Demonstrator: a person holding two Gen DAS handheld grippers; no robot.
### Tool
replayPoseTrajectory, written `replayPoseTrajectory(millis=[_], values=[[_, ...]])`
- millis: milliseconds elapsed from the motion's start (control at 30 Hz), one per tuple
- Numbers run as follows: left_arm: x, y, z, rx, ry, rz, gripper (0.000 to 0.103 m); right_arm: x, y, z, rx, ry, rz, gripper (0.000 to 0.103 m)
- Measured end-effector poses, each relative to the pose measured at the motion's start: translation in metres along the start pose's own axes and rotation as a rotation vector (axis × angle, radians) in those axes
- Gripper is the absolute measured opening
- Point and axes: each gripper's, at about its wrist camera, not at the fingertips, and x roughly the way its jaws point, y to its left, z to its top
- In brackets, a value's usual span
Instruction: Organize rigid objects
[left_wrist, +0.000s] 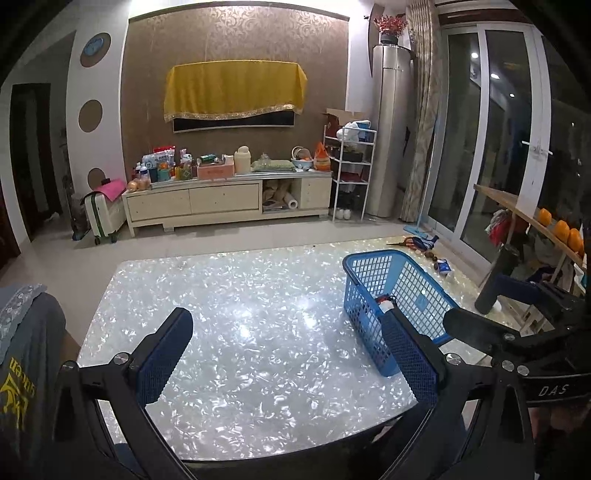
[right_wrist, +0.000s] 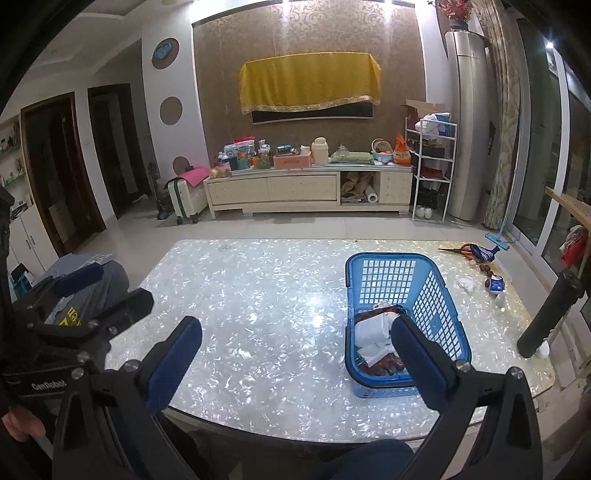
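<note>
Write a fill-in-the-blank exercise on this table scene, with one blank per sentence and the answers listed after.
1. The mesh basket on the table is ____ in colour.
2. Both the left gripper and the right gripper have their fingers ____, holding nothing.
3. The white items lie ____ the basket.
4. The scissors lie on the table ____ the basket, near the far right corner.

Missing words: blue; open; inside; outside
</note>
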Motion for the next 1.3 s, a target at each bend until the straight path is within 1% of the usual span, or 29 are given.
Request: replayPoseTrajectory(millis=[300,567,700,900,1300], values=[[-0.005,0.002,0.001,0.000,0.001,-0.004,0.103,-0.005,0.001,-0.002,-0.003,-0.020,-0.020,0.103],[-0.009,0.004,0.003,-0.004,-0.017,-0.006,0.103,-0.005,0.005,-0.004,-0.008,-0.015,-0.027,0.103],[-0.009,0.006,0.001,-0.006,-0.016,-0.012,0.103,-0.006,0.006,-0.005,-0.002,-0.016,-0.017,0.103],[-0.009,0.007,0.002,-0.003,-0.018,-0.016,0.103,-0.009,0.008,-0.004,-0.001,-0.026,-0.033,0.103],[-0.011,0.003,0.002,0.005,-0.021,-0.011,0.103,-0.008,0.009,-0.005,-0.002,-0.015,-0.045,0.103]])
